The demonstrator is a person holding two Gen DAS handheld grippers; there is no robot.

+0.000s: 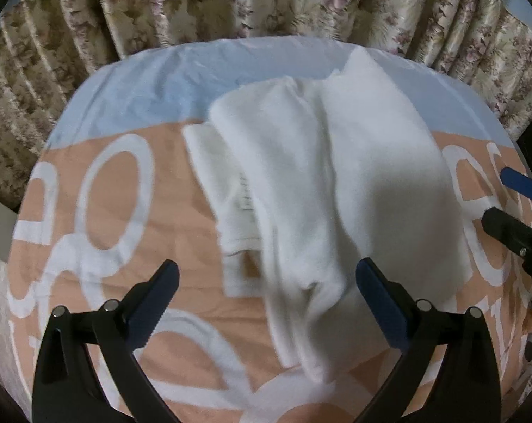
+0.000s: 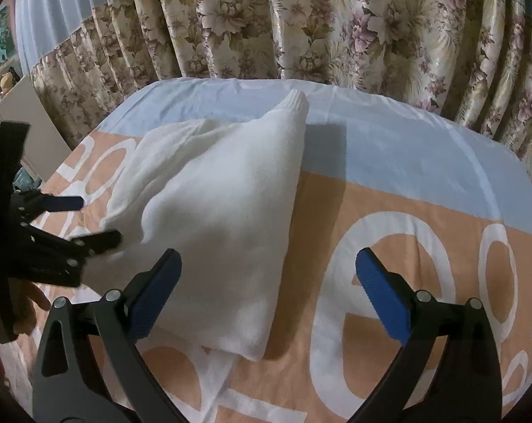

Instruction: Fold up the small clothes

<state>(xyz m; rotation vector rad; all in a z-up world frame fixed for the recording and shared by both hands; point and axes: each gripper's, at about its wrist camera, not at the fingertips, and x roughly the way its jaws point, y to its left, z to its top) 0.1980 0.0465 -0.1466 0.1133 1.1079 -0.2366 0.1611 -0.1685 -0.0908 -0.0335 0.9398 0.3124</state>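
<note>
Garment (image 1: 336, 176): white, soft knit or fleece, light and limp by the look; likely to sag and slide on itself when lifted. Best taken at a hem, corner or the ribbed cuff (image 2: 296, 100), both layers pinched together.
Appearance: partly folded, rumpled, label showing inside.
Place: middle of the bed (image 1: 125, 246), on a peach-and-blue cover, cuff toward the far edge.
Left gripper (image 1: 266, 303): fingers spread wide, garment between them, unpressed.
Right gripper (image 2: 267, 292): fingers wide, holding nothing.

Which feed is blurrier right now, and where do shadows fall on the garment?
Left wrist view: garment motion-smeared, a shadow across its lower middle. Right wrist view: sharper, shadow on the garment's near fold and on the cloth to its right. Both fisheye, curtain bowed.
</note>
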